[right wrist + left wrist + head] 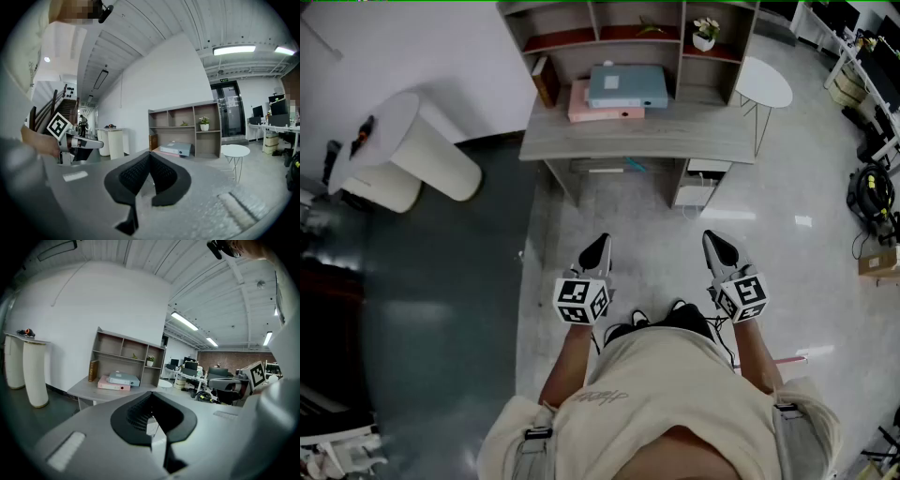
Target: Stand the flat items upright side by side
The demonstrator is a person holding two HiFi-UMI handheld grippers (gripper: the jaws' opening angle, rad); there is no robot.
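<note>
Well ahead of the left gripper (598,242) and right gripper (718,244), across a stretch of floor (619,202), the blue binder (627,86) lies flat on the pink binder (595,112) on the desk (637,142), below the shelf (592,23); both binders run lengthwise left to right along the desk, broad faces up; the pink one juts out at the left. Both grippers are held side by side near the person's waist, pointing toward the desk; each has its jaws pressed together on nothing. A brown book (547,80) stands upright just left of the binders; a round table (764,82) stands right of the desk; white cylinders (441,155) stand well to the left; a plant (705,33) sits in the shelf.
</note>
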